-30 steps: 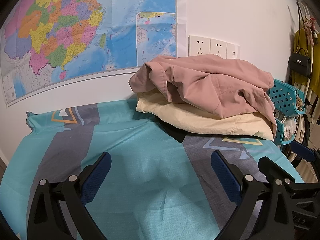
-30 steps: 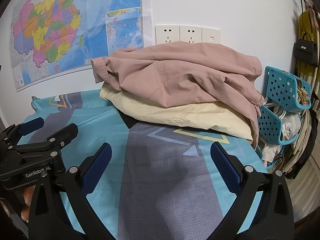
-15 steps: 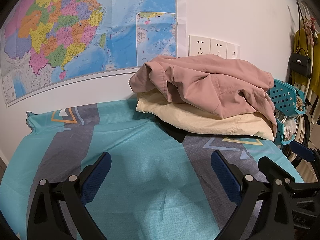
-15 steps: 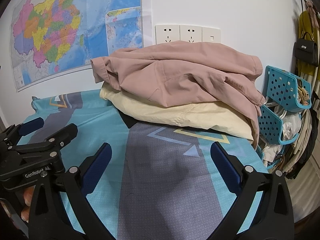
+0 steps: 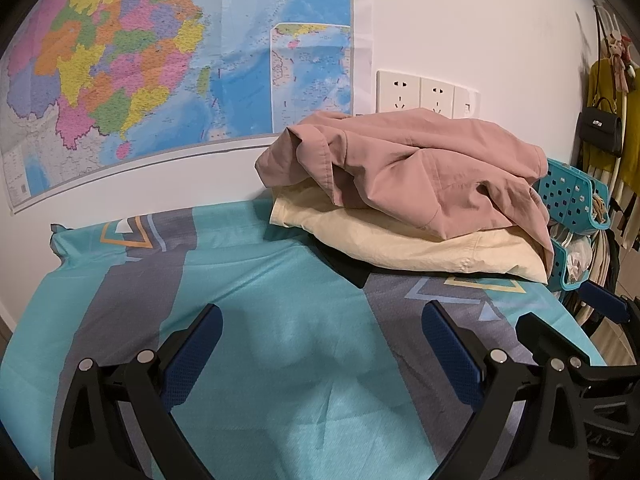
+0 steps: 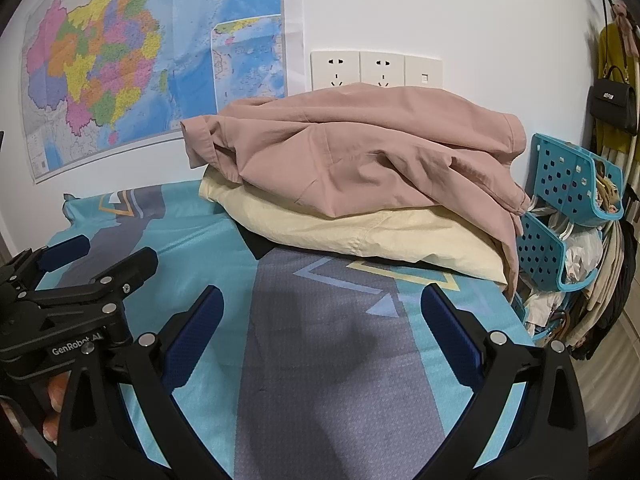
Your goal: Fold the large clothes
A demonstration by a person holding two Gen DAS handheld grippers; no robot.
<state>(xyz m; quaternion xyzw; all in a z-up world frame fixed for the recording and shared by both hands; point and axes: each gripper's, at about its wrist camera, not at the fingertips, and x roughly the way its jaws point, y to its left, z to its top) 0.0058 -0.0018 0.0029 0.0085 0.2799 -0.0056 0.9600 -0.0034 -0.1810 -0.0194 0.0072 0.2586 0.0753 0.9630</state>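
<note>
A crumpled pink garment (image 5: 416, 176) (image 6: 360, 156) lies on top of a cream garment (image 5: 408, 244) (image 6: 360, 236), and a dark piece of cloth (image 5: 344, 268) (image 6: 256, 246) pokes out beneath them. The pile sits at the back of a table covered with a teal and grey patterned cloth (image 5: 260, 292) (image 6: 320, 360). My left gripper (image 5: 320, 344) is open, with nothing between its blue pads, well short of the pile. My right gripper (image 6: 320, 328) is also open and empty, in front of the pile. The left gripper (image 6: 68, 280) shows at the left of the right wrist view.
A wall map (image 5: 160, 72) and wall sockets (image 6: 376, 70) are behind the table. Teal perforated baskets (image 6: 572, 184) stuffed with items stand off the table's right edge. A black handbag (image 6: 614, 106) and clothes hang on the far right wall.
</note>
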